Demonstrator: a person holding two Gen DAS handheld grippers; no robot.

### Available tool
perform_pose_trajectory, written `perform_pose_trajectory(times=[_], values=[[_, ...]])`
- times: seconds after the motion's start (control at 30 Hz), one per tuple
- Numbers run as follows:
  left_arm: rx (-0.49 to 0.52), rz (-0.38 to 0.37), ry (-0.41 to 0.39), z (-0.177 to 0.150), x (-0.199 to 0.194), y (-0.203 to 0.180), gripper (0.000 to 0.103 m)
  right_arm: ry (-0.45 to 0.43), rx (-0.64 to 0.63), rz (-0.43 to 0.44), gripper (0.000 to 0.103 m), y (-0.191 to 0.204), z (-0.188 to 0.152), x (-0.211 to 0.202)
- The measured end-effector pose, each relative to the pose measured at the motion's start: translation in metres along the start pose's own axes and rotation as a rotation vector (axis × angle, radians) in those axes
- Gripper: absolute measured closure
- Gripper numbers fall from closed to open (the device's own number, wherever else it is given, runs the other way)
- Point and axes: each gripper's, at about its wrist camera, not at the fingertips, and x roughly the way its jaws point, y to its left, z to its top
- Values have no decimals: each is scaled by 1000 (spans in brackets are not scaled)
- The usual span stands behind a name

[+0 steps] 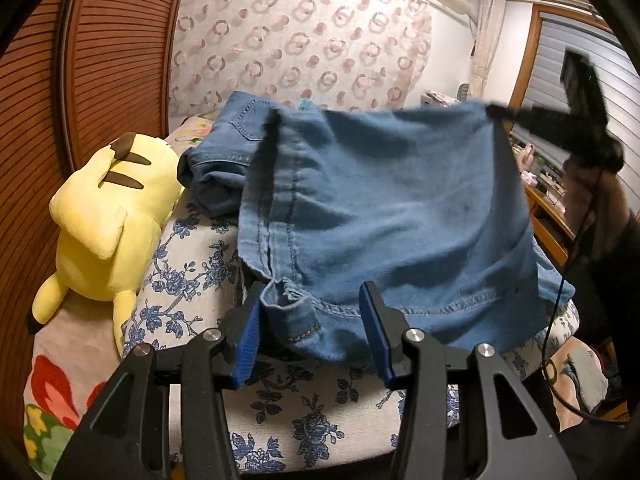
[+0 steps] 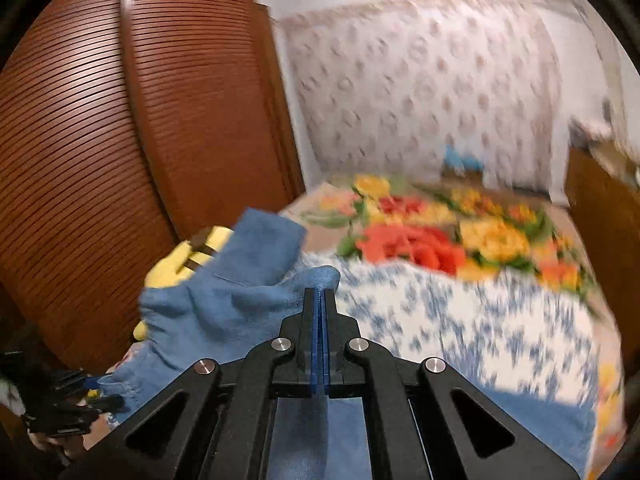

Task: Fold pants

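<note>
A pair of blue denim pants (image 1: 400, 208) is spread in the air over the bed. In the left wrist view my left gripper (image 1: 314, 320) has a bunched hem corner filling the gap between its blue pads (image 1: 250, 336), raised off the quilt. The seat with its back pocket (image 1: 236, 128) lies further off on the bed. My right gripper (image 1: 496, 112) holds the far right corner up high. In the right wrist view the right gripper (image 2: 319, 294) has its pads pressed together on a tip of the pants (image 2: 240, 292). This view is motion-blurred.
A yellow plush toy (image 1: 108, 216) lies left of the pants beside a louvred wooden wardrobe (image 1: 116, 52). A blue-flowered quilt (image 1: 304, 412) is under the pants, on a bright floral bedsheet (image 2: 440, 236). A wooden desk (image 1: 548, 216) stands at the right. A person's hand (image 1: 588, 196) and cable are there.
</note>
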Motion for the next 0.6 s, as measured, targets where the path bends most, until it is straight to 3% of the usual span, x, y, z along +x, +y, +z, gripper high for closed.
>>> perform_pose_trajectory(times=[0.17, 0.3, 0.6], values=[[-6, -1, -2, -2, 0, 2, 55, -12, -76, -96, 102, 12, 11, 3], [-7, 1, 1, -3, 0, 3, 55, -14, -70, -115, 102, 11, 7, 10], [-14, 6, 4, -6, -3, 3, 55, -140, -170, -51, 103, 63, 23, -24]])
